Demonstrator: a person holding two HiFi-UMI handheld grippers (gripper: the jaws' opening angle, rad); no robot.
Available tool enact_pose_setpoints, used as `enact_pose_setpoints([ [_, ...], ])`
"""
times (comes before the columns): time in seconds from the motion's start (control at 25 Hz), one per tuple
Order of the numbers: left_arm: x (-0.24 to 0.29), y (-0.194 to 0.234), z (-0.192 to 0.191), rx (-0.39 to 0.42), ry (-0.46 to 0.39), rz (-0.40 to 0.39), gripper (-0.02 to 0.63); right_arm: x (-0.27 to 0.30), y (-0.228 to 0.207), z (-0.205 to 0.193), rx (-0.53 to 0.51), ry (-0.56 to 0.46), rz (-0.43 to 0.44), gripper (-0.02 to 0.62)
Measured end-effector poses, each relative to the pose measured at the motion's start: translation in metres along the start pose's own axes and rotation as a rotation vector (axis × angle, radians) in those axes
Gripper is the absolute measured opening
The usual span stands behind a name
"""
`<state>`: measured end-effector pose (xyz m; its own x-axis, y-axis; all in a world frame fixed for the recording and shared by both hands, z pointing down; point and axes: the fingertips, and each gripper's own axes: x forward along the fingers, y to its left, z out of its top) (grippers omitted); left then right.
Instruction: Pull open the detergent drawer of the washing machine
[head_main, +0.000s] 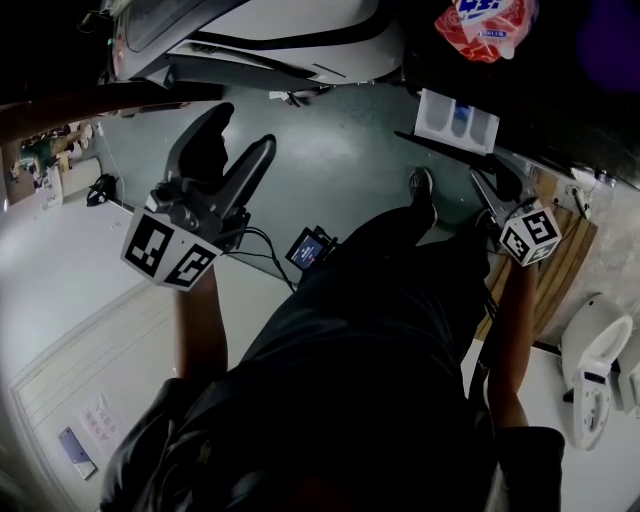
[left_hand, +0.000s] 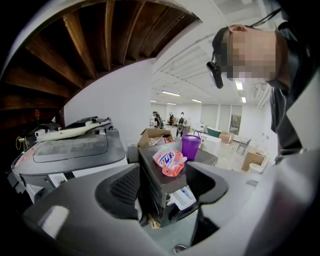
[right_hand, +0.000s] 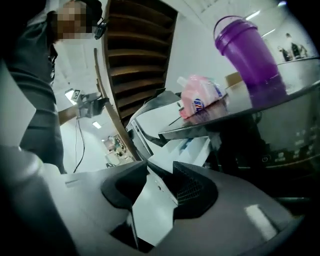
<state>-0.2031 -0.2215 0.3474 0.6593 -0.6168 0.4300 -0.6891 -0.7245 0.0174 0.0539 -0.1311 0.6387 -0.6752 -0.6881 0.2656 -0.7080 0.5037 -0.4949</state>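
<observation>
Detergent drawer (head_main: 455, 118): pulled out from the front of the dark washing machine (left_hand: 159, 175), white, with a blue insert showing. It sits just beyond your right gripper (right_hand: 160, 190).

Right claw: released. Jaws apart, and the pads press on nothing. A white panel shows in the gap; you cannot tell contact from this view.

Left gripper (head_main: 245, 125): also released, raised over the grey-green floor (head_main: 330, 160), nothing between the jaws.

Machine top: a red-and-white pouch (left_hand: 169, 161) lying flat, a purple cup (left_hand: 190, 146) upright just behind it.

Room: wooden stair underside (left_hand: 75, 50) overhead, a grey-and-white machine (left_hand: 70, 150) to the left, a cardboard box (left_hand: 152, 135) behind, and an open office with strip lights beyond.
</observation>
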Motion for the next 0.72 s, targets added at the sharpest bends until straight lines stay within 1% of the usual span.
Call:
enact_pose_setpoints([
  [0.04, -0.001, 0.0, 0.002, -0.003, -0.007, 0.005, 0.339, 0.003, 0.003, 0.0, -0.013, 0.01, 0.011, 0.156],
  [0.2, -0.007, 0.0, 0.01, -0.016, -0.041, 0.024, 0.339, 0.001, 0.007, -0.005, 0.023, 0.024, 0.041, 0.148],
  [0.4, -0.017, 0.0, 0.015, -0.041, -0.083, 0.049, 0.339, -0.008, 0.027, -0.021, 0.053, 0.097, 0.102, 0.137],
  [0.6, -0.026, -0.005, 0.017, -0.065, -0.118, 0.073, 0.339, -0.012, 0.036, -0.027, 0.069, 0.126, 0.089, 0.135],
  [0.72, -0.034, -0.009, 0.018, -0.076, -0.146, 0.091, 0.339, -0.012, 0.037, -0.029, 0.049, 0.17, 0.09, 0.133],
])
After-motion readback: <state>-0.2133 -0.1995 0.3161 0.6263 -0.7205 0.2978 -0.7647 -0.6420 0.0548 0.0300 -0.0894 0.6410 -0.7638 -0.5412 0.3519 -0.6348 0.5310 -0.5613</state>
